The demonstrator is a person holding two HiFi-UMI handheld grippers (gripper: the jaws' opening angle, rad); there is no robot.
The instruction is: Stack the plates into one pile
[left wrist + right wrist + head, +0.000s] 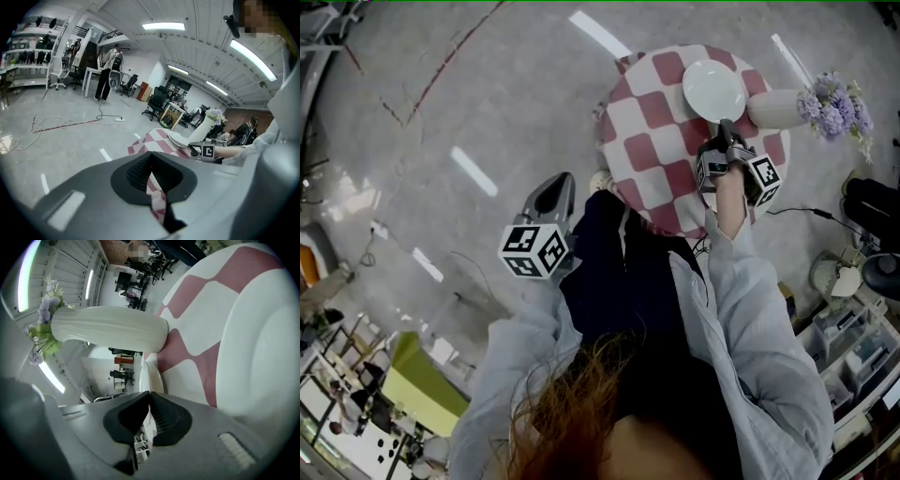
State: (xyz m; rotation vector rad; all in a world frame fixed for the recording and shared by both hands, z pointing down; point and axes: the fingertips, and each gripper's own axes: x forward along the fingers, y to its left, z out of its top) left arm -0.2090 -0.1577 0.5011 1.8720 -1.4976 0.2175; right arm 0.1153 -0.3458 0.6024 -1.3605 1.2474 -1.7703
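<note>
The right gripper (727, 133) pinches a white plate's (152, 376) rim beside the table's other plate (262, 357). It likely needs lowering and releasing next. The left gripper (150, 159), at the near left, is pressed together and empty.

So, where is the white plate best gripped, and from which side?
By its thin rim, from the person's side, with the jaws nearly level. The plate is flat and wide, so only the rim fits, and the vase stands close beside it. The right gripper is shut on that rim.
</note>
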